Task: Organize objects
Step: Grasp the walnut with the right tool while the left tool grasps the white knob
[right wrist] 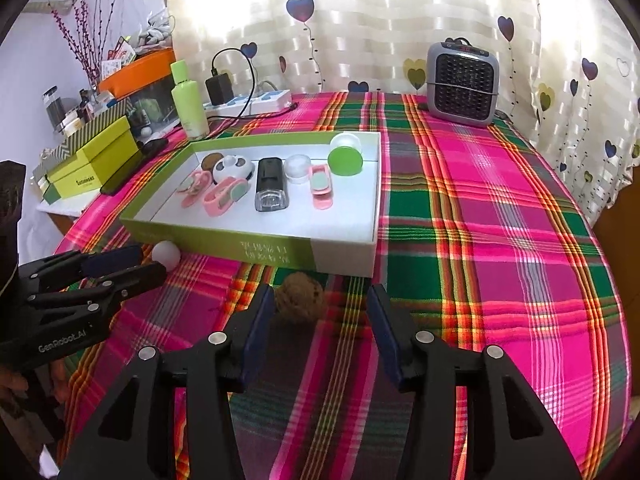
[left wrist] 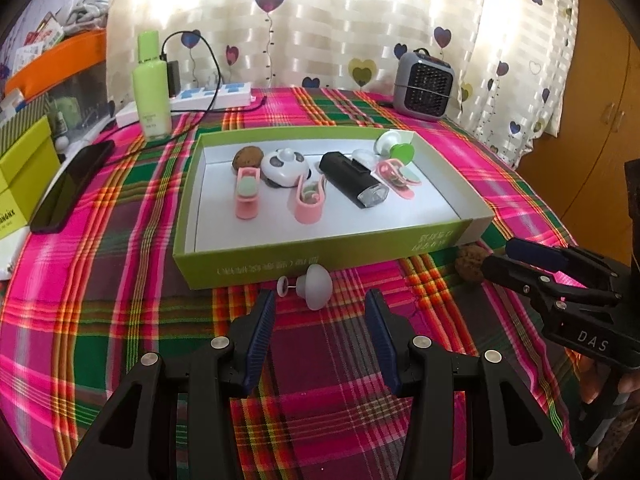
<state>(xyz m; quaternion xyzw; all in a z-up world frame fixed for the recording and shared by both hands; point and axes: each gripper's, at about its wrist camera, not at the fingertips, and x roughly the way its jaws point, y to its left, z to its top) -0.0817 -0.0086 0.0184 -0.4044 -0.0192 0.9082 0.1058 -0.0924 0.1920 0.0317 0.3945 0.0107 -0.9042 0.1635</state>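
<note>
Green tray already holds most items, two left on the plaid worktop: white mushroom piece ahead of left gripper, brown walnut ahead of right gripper, both jaws apart, empty.

A woven plaid cloth covers the table; near its front edge stands a matt cardboard tray, holding a glossy black plastic lamp. A rough brown ball and smooth pale plastic mushroom-shaped piece lie outside.
</note>
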